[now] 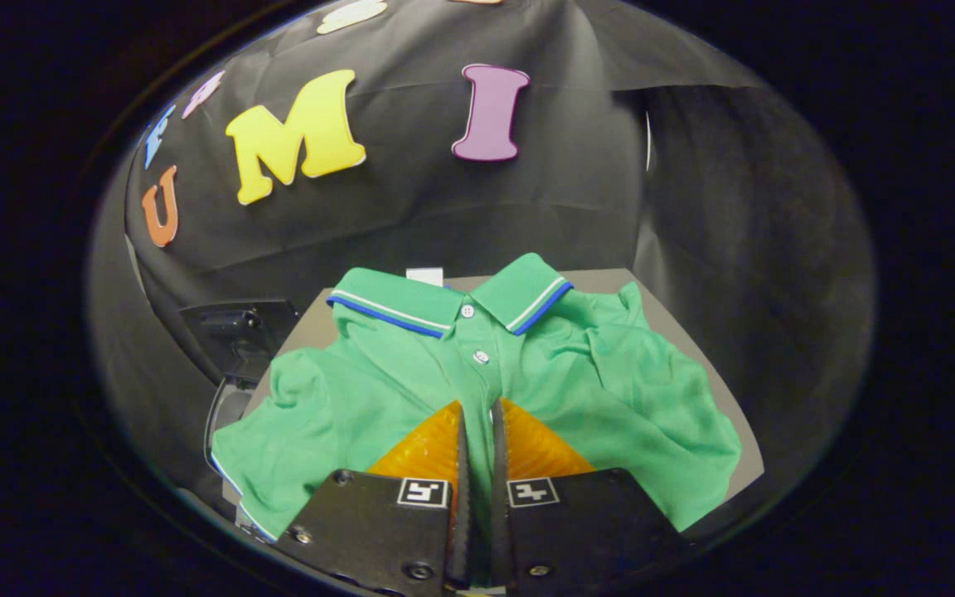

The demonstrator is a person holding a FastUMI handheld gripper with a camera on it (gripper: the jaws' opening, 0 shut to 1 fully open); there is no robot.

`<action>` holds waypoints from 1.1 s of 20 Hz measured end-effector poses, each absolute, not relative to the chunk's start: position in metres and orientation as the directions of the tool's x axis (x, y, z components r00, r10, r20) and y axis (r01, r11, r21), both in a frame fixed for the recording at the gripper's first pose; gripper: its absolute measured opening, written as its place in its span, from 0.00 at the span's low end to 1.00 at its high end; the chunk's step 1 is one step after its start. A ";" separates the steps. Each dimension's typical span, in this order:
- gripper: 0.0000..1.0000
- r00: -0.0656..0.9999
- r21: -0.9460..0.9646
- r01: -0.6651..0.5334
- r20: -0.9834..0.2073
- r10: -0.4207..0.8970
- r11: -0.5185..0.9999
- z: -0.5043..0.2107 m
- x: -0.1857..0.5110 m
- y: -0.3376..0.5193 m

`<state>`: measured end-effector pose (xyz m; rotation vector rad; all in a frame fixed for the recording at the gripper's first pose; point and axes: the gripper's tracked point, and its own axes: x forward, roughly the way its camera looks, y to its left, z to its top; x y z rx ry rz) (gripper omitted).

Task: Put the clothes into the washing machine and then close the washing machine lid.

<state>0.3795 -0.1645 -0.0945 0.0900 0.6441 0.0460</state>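
I see my jaws nearly closed, pinching a fold of the green polo shirt [477, 365], whose button placket runs straight ahead toward the collar.

Grey table [676, 319], green polo shirt [577, 381] spread flat on it, collar at far side, one sleeve hanging over the near left edge, gripper [477, 414] fingers pinched on shirt front

I am holding the gripper [477, 414] pointing forward and tilted downward, its two fingers [432, 448] drawn almost together with only a thin slit between them, and they are pinching a fold of the green shirt [610, 365].
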 end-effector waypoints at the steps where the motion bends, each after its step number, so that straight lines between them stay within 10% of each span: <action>1: 0.11 0.790 0.100 -0.008 -0.609 0.068 0.995 -0.093 0.379 -0.164; 13: 0.07 0.864 0.211 0.000 -0.492 0.106 0.977 -0.050 0.374 -0.157; 22: 0.07 0.908 0.233 -0.234 -0.293 0.298 0.944 0.072 0.343 -0.057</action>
